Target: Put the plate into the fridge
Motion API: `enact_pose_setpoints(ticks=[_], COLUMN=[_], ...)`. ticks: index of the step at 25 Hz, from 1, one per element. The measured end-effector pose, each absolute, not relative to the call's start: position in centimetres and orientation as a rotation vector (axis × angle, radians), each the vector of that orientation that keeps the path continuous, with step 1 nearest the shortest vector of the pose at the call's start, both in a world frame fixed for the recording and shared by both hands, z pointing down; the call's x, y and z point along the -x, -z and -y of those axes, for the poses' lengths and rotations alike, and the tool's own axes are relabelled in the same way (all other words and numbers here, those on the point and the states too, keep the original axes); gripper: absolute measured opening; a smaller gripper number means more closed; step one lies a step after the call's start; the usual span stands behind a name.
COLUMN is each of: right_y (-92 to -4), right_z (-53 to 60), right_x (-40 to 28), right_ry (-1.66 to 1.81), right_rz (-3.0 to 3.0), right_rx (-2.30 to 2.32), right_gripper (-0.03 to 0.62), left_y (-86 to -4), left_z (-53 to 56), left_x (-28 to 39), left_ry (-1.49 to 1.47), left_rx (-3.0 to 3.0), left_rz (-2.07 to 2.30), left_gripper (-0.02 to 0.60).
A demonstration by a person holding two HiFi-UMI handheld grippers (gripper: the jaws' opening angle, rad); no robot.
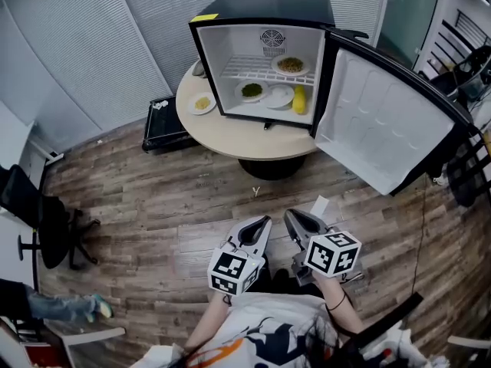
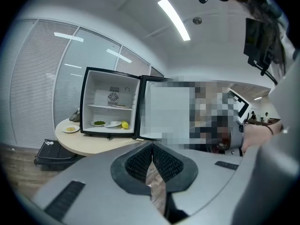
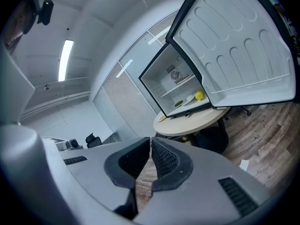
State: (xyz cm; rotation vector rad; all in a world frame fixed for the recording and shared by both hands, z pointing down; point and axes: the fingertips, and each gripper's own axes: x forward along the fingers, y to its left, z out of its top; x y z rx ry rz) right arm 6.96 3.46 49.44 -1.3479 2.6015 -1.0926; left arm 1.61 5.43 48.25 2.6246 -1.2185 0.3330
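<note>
1. The left gripper [image 2: 152,145] has its ribbed pads pressed together at the tips, with nothing between them. It is held low in front of the person, over the wooden floor [image 1: 153,205].
2. The right gripper [image 3: 149,140] is likewise closed tip to tip and empty, just beside the left one and well apart from the table.
3. The fridge [image 1: 261,10] stands on the round table [image 1: 253,140], and its door [image 1: 383,121] is swung wide open to the right.
4. A small plate [image 1: 202,104] with pale yellow food sits on the table just left of the fridge, outside it.
5. On the fridge floor lie a plate of green food [image 1: 252,90], a white plate [image 1: 279,96] beside it, and a yellow item [image 1: 299,100], possibly a corn cob, though it is too small to be sure.
6. Another plate of food [image 1: 290,64] rests on the wire shelf above.
7. A black box [image 1: 163,121] sits on the floor to the left of the table, and an office chair [image 1: 46,221] stands at the far left.
</note>
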Motion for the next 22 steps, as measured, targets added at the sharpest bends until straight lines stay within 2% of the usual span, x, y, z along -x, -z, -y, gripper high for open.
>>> enact_pose_setpoints(ticks=[22], right_y=[-49.0], right_z=[-3.7], right_x=[-7.1], right_ry=[1.004], right_rz=[-2.705], right_rx=[1.358], right_gripper=[0.015], left_y=[-47.3], left_z=[-5.8], left_x=[-2.3], left_ry=[-0.342], left_rx=[-2.658], left_rz=[1.225], left_gripper=[0.014])
